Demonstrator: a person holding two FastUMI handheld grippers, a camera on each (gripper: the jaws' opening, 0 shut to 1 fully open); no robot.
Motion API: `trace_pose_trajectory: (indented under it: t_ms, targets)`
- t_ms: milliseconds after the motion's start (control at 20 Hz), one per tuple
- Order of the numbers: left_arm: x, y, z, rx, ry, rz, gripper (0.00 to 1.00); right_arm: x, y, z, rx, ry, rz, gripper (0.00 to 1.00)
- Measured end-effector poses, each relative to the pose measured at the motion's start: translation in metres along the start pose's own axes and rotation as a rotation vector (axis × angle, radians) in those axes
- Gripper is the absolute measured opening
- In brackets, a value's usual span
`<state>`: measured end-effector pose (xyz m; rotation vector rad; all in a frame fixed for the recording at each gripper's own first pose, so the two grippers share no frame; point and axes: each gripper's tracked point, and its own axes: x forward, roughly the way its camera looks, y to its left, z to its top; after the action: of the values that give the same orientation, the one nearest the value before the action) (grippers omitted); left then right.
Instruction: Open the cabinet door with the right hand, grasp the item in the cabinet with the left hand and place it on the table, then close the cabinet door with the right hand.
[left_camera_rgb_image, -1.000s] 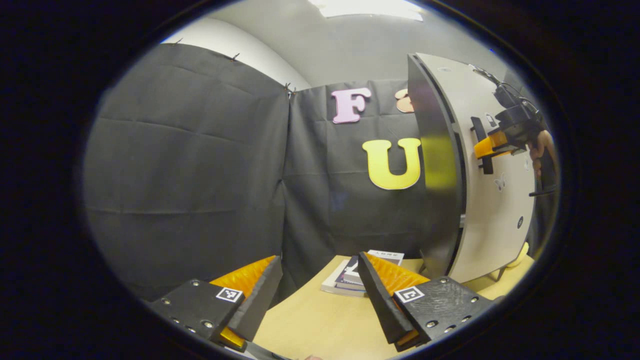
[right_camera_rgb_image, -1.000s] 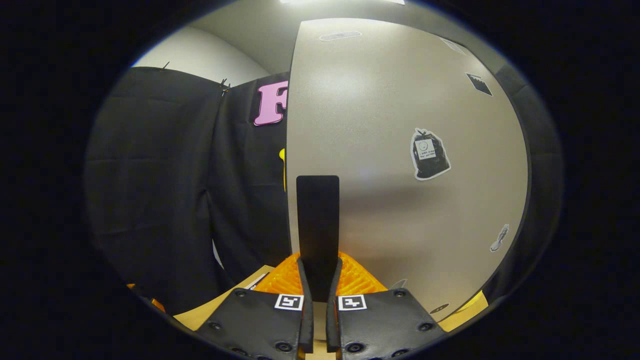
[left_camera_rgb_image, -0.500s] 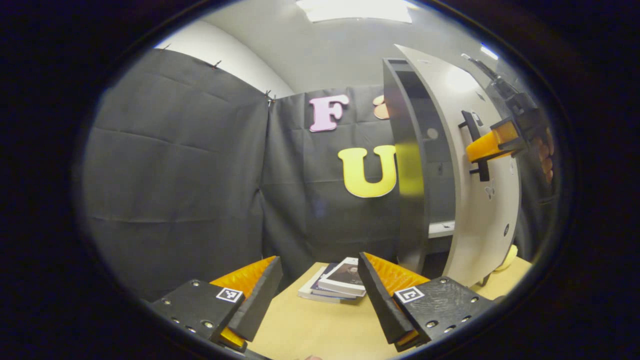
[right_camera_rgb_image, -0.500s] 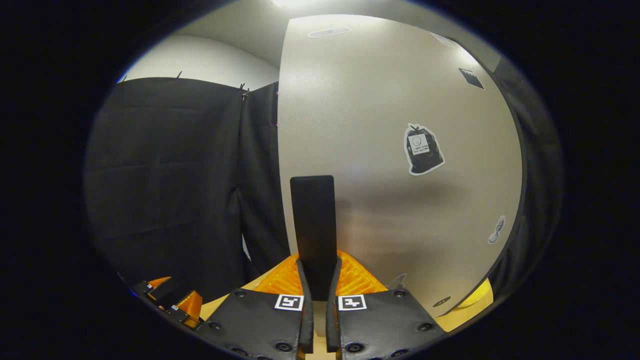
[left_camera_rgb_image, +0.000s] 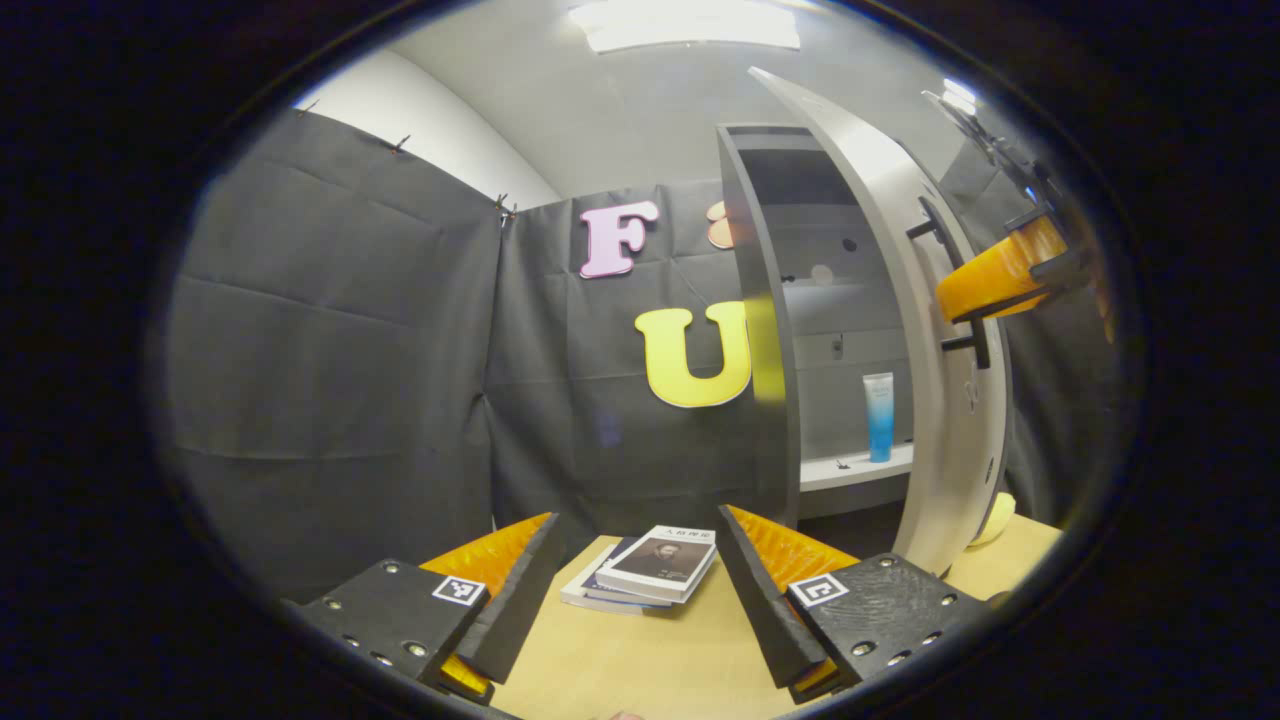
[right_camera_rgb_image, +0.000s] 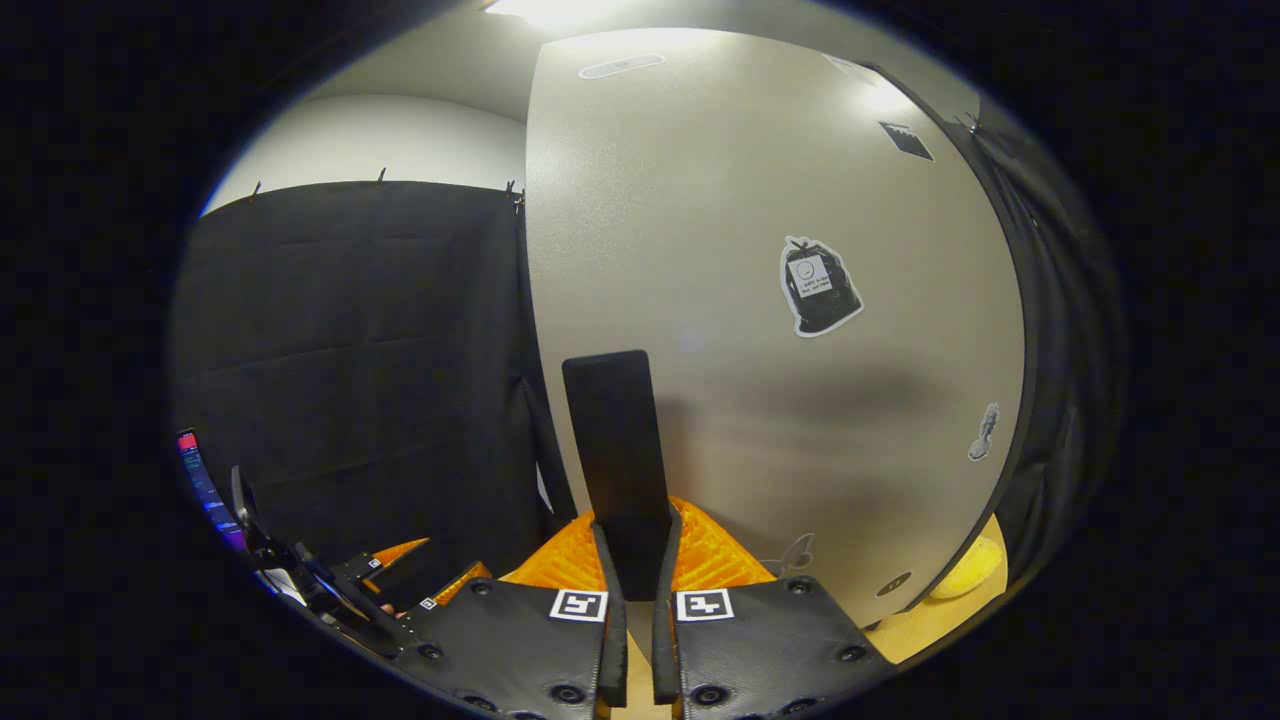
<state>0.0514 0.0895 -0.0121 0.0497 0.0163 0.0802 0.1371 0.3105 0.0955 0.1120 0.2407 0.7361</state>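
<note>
One illegible sticker (right_camera_rgb_image: 820, 298) on cabinet door (right_camera_rgb_image: 720, 200).

A bright white ceiling light (left_camera_rgb_image: 690, 22) shines down from the top and makes a shiny white patch on the big grey cabinet door (right_camera_rgb_image: 760, 300). A soft dark shadow lies across the middle of that door. Straight edges bend round near the sides, and both pictures look sharp.

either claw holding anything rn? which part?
Right claw is clamped on the cabinet door's black handle, at its lower end. Left claw is open, holding nothing.
</note>
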Motion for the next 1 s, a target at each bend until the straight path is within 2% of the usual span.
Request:
trace_pose_trajectory:
  t_ms: [300,350,400,550,850,1000]
  targets:
    - [0.006,-0.029,0.005,-0.003,0.001,-0.018,0.92,-0.002,-0.008,-0.001,0.024,0.001,0.068,0.11]
    - [0.005,-0.035,0.007,-0.004,-0.002,-0.027,0.92,0.0,-0.009,-0.001,0.018,0.002,0.078,0.1]
    - [0.005,-0.043,0.009,-0.003,-0.004,-0.036,0.93,0.0,-0.009,0.0,0.02,-0.002,0.086,0.13]
    - [0.005,-0.066,0.006,-0.003,0.003,-0.069,0.93,-0.001,-0.011,-0.002,0.02,0.0,0.104,0.11]
    - [-0.001,-0.111,0.007,-0.003,0.013,-0.13,0.92,-0.003,-0.015,-0.002,0.032,-0.003,0.12,0.11]
    - [-0.004,-0.136,0.009,-0.004,0.015,-0.161,0.93,-0.005,-0.02,-0.001,0.024,-0.012,0.103,0.11]
